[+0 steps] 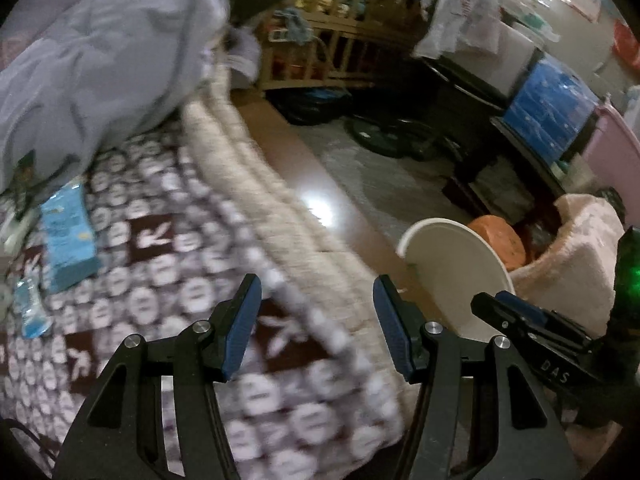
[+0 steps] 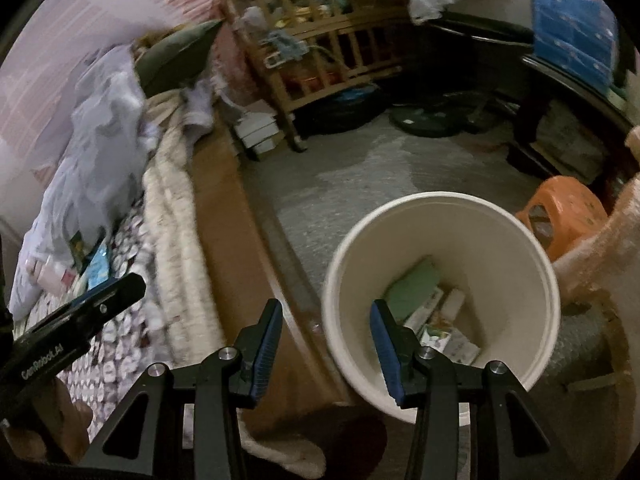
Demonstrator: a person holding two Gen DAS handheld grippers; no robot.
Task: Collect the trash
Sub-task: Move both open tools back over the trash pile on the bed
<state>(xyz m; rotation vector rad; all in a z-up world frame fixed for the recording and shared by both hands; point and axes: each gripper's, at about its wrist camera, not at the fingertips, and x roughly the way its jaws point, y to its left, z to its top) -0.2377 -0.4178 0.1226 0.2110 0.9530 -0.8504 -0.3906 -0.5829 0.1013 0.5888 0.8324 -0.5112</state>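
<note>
Grippers, left and right, gape empty; round smooth bucket holds flat cartons.

Cluttered home bedroom, bed, wooden crib, pillow

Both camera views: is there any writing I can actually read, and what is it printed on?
"DAS": on the right gripper, seen from the left camera.
"GenRobot.AI": on the left gripper, seen from the right camera.
Blue packet on the bed: print too blurred.
Boxes in the bucket: print too small.
</note>
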